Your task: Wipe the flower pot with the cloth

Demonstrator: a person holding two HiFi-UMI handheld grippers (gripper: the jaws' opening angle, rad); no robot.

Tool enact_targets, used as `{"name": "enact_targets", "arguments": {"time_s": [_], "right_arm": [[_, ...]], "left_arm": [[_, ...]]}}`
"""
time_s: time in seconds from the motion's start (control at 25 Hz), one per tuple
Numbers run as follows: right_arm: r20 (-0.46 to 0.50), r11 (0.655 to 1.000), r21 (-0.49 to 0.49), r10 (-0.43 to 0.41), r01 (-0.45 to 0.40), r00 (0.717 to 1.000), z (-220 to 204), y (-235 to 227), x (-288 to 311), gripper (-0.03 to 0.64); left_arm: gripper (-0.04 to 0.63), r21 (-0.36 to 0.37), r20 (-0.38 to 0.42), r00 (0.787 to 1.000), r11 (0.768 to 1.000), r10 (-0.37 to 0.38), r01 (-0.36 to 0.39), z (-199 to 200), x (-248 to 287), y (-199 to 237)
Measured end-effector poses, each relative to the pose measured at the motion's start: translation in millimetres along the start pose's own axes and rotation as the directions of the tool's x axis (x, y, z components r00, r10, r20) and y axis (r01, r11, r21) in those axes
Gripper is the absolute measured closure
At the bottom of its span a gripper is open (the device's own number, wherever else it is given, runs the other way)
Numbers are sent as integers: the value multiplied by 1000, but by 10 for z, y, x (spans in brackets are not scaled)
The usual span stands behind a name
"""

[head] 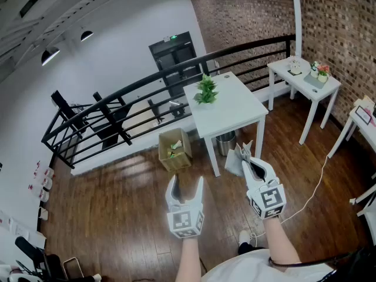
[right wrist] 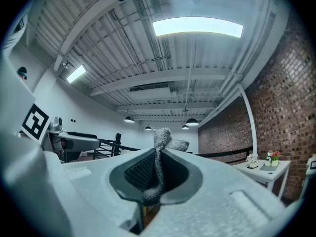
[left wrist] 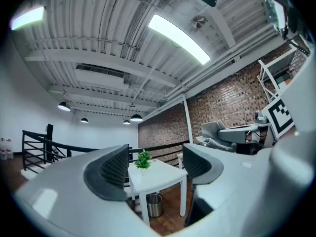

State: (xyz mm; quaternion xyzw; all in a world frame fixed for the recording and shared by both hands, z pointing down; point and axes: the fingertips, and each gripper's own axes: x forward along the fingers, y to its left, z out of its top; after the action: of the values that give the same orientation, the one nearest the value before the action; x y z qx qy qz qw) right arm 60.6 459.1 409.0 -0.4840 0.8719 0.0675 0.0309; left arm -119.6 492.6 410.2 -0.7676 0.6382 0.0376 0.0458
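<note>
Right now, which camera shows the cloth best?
The right gripper view: the cloth fills the middle, pinched in the shut jaws of the right gripper. The head view shows it smaller, sticking out ahead of that gripper. The left gripper view catches it small, at the right.

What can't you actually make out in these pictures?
- Potted plant: head view, too small to tell pot from leaves.
- Cloth: right gripper view, mostly hidden inside the shut right gripper.
- Cardboard box: head view, contents too small.
- Things on the side table: head view, too small to name.
</note>
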Motion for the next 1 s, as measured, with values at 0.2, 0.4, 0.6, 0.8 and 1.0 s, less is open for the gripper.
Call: {"name": "enact_targets", "arguments": {"time_s": [0.2,0.4,0.6,0.8,1.0], "right_arm": [[38,997,-52,52,-50,998,73,-494,692,606],[-36,998,26,59,-58,998,-397,-921,1347,606],[-58,998,7,60,-59,997,-743,-1257,2173,606],[-74,998,-8,57,-57,996,-1017,-1545,3368,606],[-47,997,-45,57,-59,997,-882,-1769,4610,606]], "left_arm": [[247,-10,50,998,999,37,-37,89,919,153],[245,-12,-39,999,1000,19,-20,-341,1705,275],[245,-31,-56,998,1000,-1,-1,-697,2650,637],[245,-63,10,998,997,-54,54,-844,3876,1150],[250,-68,35,993,991,-117,119,-859,5026,1670]]}}
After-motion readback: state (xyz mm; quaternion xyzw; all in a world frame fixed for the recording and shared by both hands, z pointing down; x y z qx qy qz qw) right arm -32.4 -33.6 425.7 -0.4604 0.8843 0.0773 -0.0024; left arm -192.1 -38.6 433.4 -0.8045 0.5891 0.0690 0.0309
